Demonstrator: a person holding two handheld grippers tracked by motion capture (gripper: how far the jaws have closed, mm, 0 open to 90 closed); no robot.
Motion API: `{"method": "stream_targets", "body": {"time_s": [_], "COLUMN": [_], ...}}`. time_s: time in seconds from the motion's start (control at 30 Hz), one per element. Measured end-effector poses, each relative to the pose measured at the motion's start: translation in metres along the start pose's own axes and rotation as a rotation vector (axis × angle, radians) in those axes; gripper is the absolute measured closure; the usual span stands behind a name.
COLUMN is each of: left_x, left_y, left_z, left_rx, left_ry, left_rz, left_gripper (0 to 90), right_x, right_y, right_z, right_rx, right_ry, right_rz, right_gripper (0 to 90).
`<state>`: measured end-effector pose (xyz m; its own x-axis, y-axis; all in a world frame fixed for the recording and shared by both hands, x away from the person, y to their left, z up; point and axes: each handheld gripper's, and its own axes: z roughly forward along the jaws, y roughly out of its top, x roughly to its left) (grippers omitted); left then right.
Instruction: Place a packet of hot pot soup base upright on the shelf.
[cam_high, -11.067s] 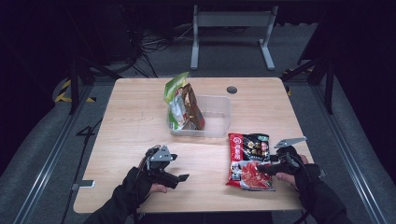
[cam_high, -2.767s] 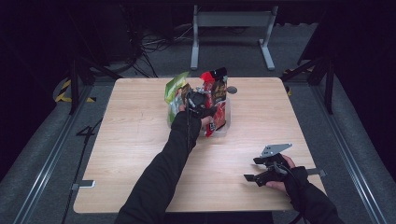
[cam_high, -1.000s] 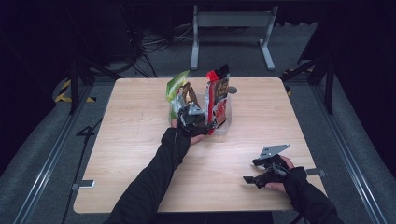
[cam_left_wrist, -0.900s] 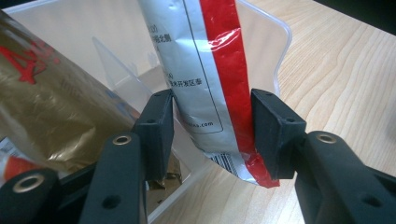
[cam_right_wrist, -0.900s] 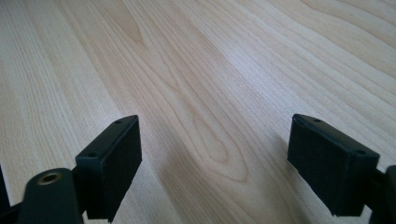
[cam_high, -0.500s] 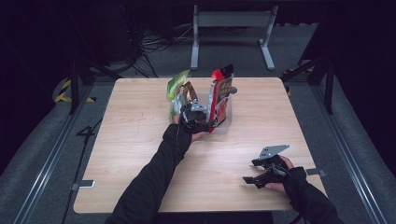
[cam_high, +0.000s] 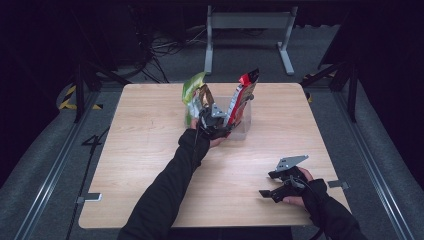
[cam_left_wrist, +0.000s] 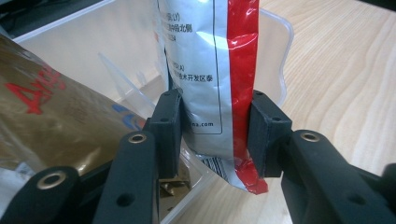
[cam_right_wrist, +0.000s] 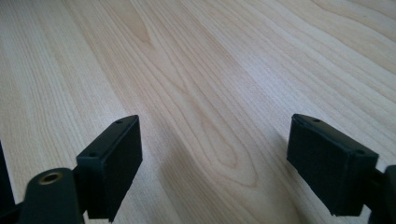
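Note:
A red and silver snack packet (cam_high: 243, 92) stands upright at the near edge of the clear plastic container (cam_high: 246, 127) at the back middle of the table. My left gripper (cam_high: 216, 121) reaches in from the front. Its jaws have just been closing, and both pads now press the packet's (cam_left_wrist: 210, 70) lower sides, so my left gripper (cam_left_wrist: 215, 130) is shut on it. A green and brown bag (cam_high: 194, 92) leans in the container's left part, brown foil (cam_left_wrist: 46, 116) beside my left jaw. My right gripper (cam_high: 274, 186) rests open at the front right, nothing between its fingers (cam_right_wrist: 112, 158).
The container's clear wall (cam_left_wrist: 278, 56) rises behind the packet. Bare wooden tabletop (cam_right_wrist: 205, 70) lies under the right gripper and across the front and left (cam_high: 140, 150). A metal frame (cam_high: 247, 20) stands on the floor beyond the table.
The left jaws have narrowed onto the red packet, which now stands a little more upright and further right at the container. The right gripper has stayed where it was.

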<state>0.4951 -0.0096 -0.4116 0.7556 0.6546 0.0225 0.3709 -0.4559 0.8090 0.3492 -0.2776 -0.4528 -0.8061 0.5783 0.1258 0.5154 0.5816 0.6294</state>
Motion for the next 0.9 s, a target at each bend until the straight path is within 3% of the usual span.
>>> {"method": "stream_targets", "body": {"time_s": [0.1, 0.2, 0.4, 0.5, 0.57, 0.63, 0.77, 0.87, 0.9], "left_x": [0.004, 0.0, 0.0, -0.006, -0.007, -0.006, -0.004, -0.005, -0.003], "left_y": [-0.002, 0.0, 0.004, 0.003, 0.004, 0.004, 0.004, 0.005, 0.004], "left_z": [0.006, 0.011, 0.02, 0.032, 0.033, 0.033, 0.022, 0.014, 0.011], "left_rx": [0.003, 0.003, 0.02, 0.065, 0.055, 0.05, 0.017, -0.013, -0.022], "left_ry": [0.006, 0.035, 0.027, 0.05, 0.051, 0.051, 0.025, 0.029, 0.016], "left_rz": [-0.013, 0.016, -0.01, 0.013, -0.015, -0.018, -0.027, -0.025, -0.037], "left_gripper": [62.9, 63.6, 64.9, 65.3, 65.1, 64.4, 56.3, 42.8, 43.2], "right_x": [0.0, 0.001, 0.001, 0.004, 0.004, 0.002, 0.0, -0.001, -0.002], "right_y": [0.0, 0.0, 0.001, 0.002, 0.001, 0.0, -0.002, -0.002, -0.002], "right_z": [0.0, 0.0, 0.001, 0.003, 0.001, 0.0, -0.003, -0.005, -0.006], "right_rx": [-0.003, -0.002, 0.006, 0.013, 0.012, 0.003, -0.003, -0.009, -0.012], "right_ry": [0.003, 0.003, 0.0, -0.003, -0.001, -0.003, -0.011, -0.015, -0.018], "right_rz": [-0.002, -0.006, -0.005, -0.015, -0.023, -0.008, -0.001, 0.004, 0.006], "right_gripper": [18.7, 18.8, 18.9, 18.9, 18.9, 18.8, 18.7, 18.6, 18.6]}}
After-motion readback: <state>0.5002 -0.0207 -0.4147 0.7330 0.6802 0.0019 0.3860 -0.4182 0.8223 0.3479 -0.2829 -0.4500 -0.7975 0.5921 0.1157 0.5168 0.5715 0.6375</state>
